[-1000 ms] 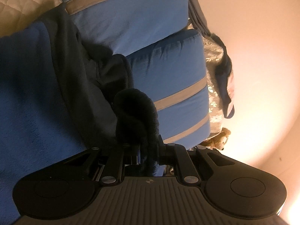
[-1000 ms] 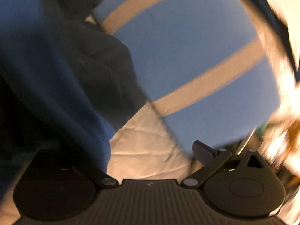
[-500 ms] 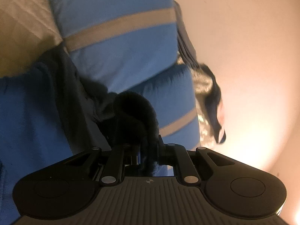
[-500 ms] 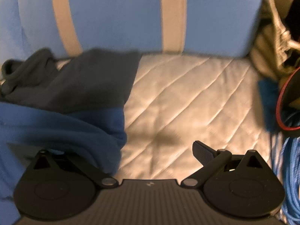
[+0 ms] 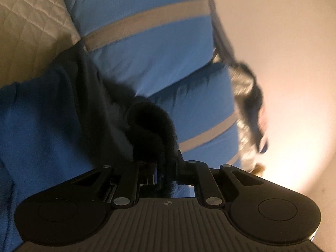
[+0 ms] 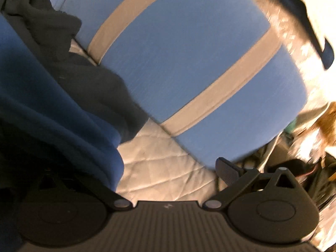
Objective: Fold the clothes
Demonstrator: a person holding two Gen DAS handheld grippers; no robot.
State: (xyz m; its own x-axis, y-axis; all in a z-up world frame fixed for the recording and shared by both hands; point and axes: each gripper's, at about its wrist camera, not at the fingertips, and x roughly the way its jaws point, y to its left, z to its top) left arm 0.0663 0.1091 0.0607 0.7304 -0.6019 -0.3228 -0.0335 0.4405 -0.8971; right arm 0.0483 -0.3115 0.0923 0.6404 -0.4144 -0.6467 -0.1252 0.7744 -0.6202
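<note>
A blue fleece garment [image 5: 42, 126] with a dark grey part [image 5: 94, 96] lies on the bed. My left gripper [image 5: 166, 163] is shut on a thick dark fold [image 5: 153, 124] of it, which bulges up between the fingers. In the right wrist view the same blue garment [image 6: 52, 109] and its grey part [image 6: 94, 84] fill the left side. My right gripper [image 6: 168, 171] stands open and wide. Its right finger pad [image 6: 227, 171] is bare, and the blue cloth drapes over and hides the left finger. Nothing is pinched between the right jaws.
Blue pillows with beige stripes [image 5: 147, 42] [image 6: 189, 52] stand behind the garment. A cream quilted bed cover [image 6: 163, 161] [image 5: 27, 31] lies under it. Dark and shiny clothes [image 5: 250, 90] hang past the pillows near a pale wall [image 5: 283, 63]. Clutter [image 6: 304, 147] sits at the right.
The right gripper has rolled back, so the pillow stripes that stood upright half a second ago now run slanted. The left gripper keeps its hold on the dark fold and has turned slightly.
</note>
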